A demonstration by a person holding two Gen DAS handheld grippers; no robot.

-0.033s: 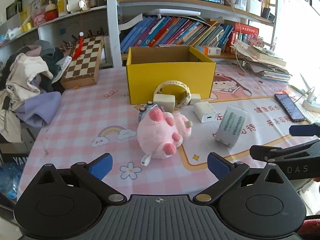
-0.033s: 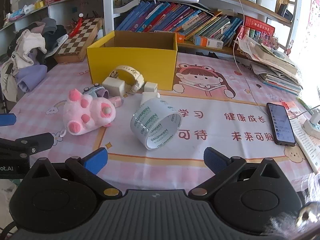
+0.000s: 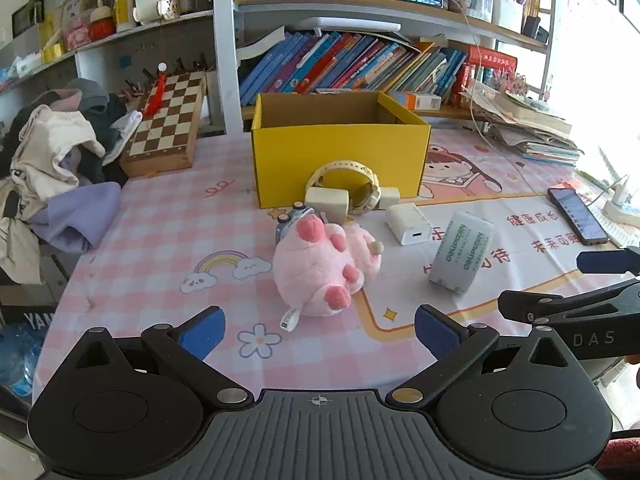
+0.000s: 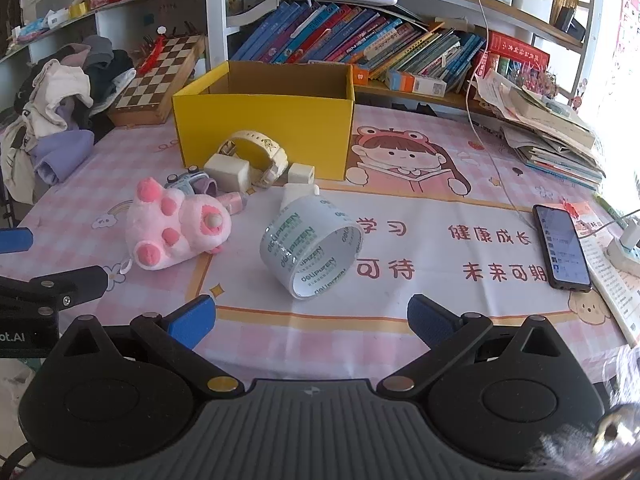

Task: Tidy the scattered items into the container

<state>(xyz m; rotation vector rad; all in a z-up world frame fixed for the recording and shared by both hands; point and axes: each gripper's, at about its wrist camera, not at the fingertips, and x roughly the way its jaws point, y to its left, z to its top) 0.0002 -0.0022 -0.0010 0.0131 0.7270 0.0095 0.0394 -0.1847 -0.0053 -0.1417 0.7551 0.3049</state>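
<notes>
An open yellow box (image 3: 340,160) (image 4: 264,132) stands on the pink mat. In front of it lie a cream watch (image 3: 344,184) (image 4: 256,156), white charger blocks (image 3: 408,224) (image 4: 226,170), a small blue-grey gadget (image 4: 192,184), a pink plush pig (image 3: 320,268) (image 4: 172,232) and a roll of clear tape (image 3: 460,256) (image 4: 312,252). My left gripper (image 3: 320,332) is open and empty, just short of the plush. My right gripper (image 4: 312,320) is open and empty, just short of the tape.
A chessboard (image 3: 168,124) and a heap of clothes (image 3: 52,160) lie at the left. A black phone (image 4: 562,248), a power strip (image 4: 624,248) and stacked papers (image 4: 552,132) sit at the right. Bookshelves (image 3: 352,64) stand behind the box.
</notes>
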